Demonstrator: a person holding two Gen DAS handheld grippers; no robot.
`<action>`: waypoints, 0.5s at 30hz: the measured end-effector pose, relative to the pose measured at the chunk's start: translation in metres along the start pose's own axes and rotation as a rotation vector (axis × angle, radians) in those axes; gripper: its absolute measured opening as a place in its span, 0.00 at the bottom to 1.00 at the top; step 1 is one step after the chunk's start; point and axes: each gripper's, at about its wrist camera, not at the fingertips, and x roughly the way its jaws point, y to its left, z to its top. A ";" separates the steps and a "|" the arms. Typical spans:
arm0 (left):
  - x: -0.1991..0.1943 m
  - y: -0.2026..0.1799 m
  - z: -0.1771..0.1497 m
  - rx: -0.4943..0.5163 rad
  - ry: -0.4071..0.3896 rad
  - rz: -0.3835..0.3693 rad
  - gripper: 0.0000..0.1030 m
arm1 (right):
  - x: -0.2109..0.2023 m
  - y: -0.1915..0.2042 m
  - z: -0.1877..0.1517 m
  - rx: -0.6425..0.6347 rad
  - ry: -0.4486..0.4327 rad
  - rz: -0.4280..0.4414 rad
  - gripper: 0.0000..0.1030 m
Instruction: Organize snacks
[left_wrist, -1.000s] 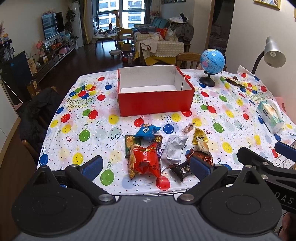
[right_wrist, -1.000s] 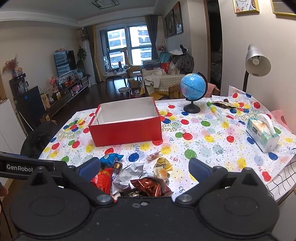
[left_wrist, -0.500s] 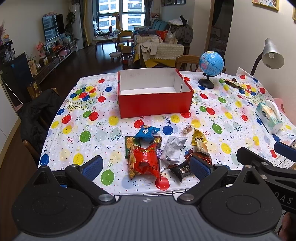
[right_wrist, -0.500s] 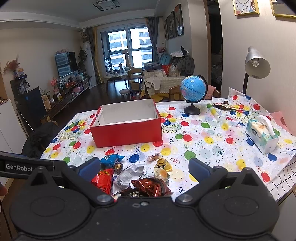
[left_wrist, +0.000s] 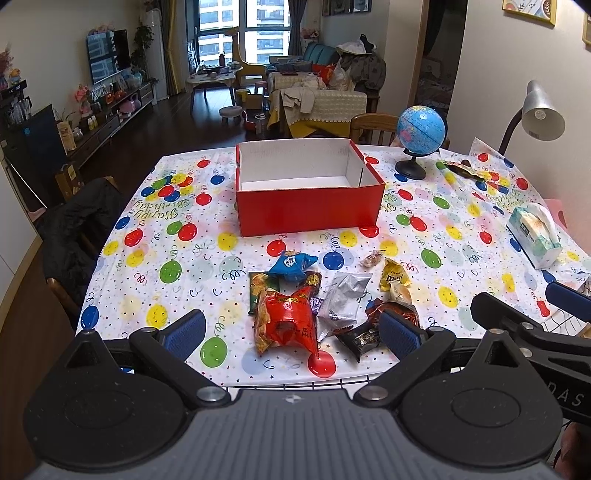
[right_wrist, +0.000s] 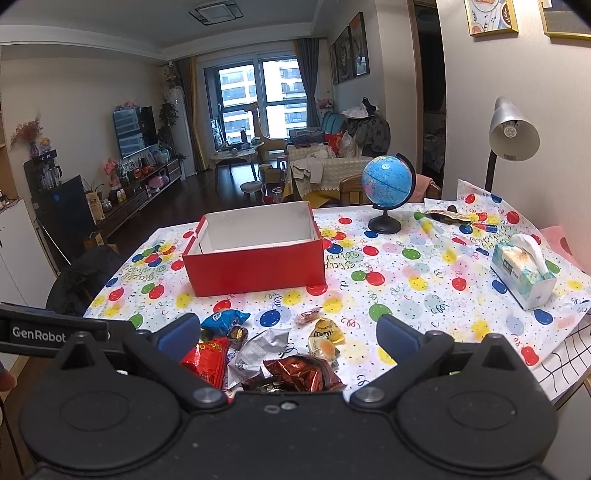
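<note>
Nothing is picked yet: the snacks (left_wrist: 325, 306) lie heaped on the bench just in front of the empty red box (left_wrist: 306, 192). Left hand-held gripper (left_wrist: 291, 330) and right hand-held gripper (right_wrist: 284, 336) hover spread wide, holding nothing. Next likely means descending onto one packet.

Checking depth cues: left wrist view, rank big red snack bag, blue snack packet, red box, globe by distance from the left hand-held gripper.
1. big red snack bag, just ahead of the left hand-held gripper
2. blue snack packet, behind it
3. red box, table centre
4. globe, far right
</note>
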 end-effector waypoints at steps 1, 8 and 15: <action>-0.001 0.000 0.001 -0.002 -0.001 0.000 0.98 | -0.002 0.003 0.006 -0.004 -0.005 0.001 0.99; -0.012 -0.006 -0.002 -0.009 -0.020 0.014 0.98 | -0.004 0.003 0.011 -0.008 -0.016 0.009 0.99; -0.011 -0.011 -0.007 -0.025 -0.020 0.021 0.98 | -0.006 -0.003 0.006 -0.013 -0.028 0.025 0.99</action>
